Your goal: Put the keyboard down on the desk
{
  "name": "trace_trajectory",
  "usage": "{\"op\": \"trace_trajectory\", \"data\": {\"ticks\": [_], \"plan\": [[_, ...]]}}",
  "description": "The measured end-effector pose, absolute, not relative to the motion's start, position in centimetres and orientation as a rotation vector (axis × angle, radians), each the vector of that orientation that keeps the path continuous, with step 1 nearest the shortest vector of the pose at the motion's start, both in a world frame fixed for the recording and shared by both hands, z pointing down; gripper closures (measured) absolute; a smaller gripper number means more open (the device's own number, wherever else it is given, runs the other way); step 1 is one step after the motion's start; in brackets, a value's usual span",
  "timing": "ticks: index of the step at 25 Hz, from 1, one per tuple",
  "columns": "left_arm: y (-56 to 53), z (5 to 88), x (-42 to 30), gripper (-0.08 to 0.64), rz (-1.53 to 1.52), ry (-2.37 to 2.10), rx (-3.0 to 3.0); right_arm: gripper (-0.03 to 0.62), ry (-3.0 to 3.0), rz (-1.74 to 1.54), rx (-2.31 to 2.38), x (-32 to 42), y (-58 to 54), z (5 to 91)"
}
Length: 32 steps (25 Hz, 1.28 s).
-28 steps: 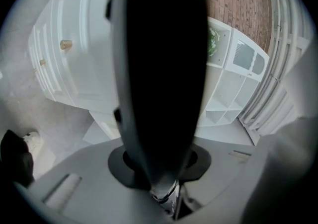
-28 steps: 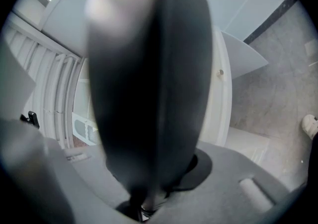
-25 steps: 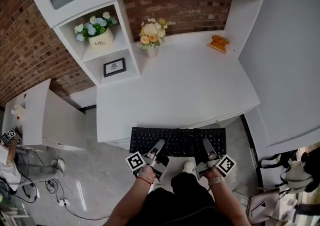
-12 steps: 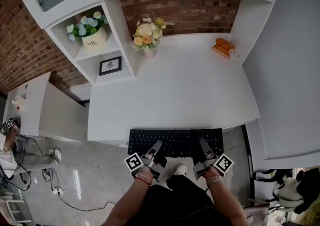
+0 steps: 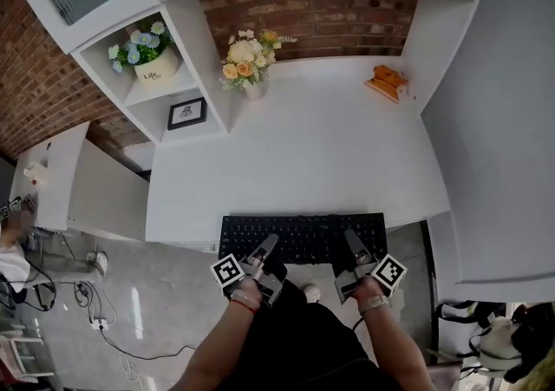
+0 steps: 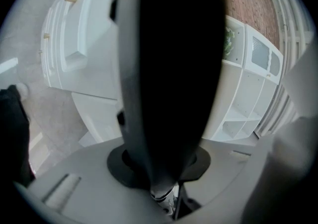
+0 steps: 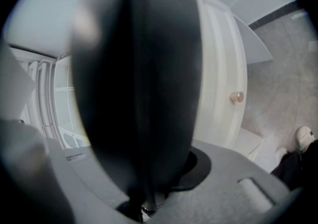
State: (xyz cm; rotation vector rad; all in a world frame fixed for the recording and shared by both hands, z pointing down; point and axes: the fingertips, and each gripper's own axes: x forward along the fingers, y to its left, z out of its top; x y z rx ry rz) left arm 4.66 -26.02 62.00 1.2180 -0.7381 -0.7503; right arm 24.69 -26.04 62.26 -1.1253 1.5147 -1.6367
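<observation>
A black keyboard (image 5: 302, 237) hangs level at the front edge of the white desk (image 5: 303, 155), its far long side over that edge. My left gripper (image 5: 264, 252) is shut on the keyboard's near edge left of centre. My right gripper (image 5: 354, 249) is shut on the same edge right of centre. In the left gripper view the keyboard (image 6: 174, 69) is a dark blurred slab standing between the jaws. The right gripper view gives the same picture of the keyboard (image 7: 139, 89). Whether its underside touches the desk I cannot tell.
A flower vase (image 5: 245, 64) and an orange object (image 5: 388, 80) stand at the back of the desk. To the left, shelves hold a flower pot (image 5: 143, 58) and a small frame (image 5: 186, 113). A low white cabinet (image 5: 78, 194) stands further left, with cables (image 5: 95, 316) on the floor.
Both grippers have carried the keyboard forward toward the desk. Its far edge, just short of the desk's front edge before, now overlaps it.
</observation>
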Motion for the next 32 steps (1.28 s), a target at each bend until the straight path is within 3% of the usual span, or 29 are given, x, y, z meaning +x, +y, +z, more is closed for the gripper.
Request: {"op": "trace_trajectory", "data": {"ticks": [32], "plan": [[-42.2, 63.4, 7.2, 0.477, -0.71, -0.755, 1.079, 0.509, 1.416, -1.751, -1.164, 27.1, -42.4, 62.7]]}}
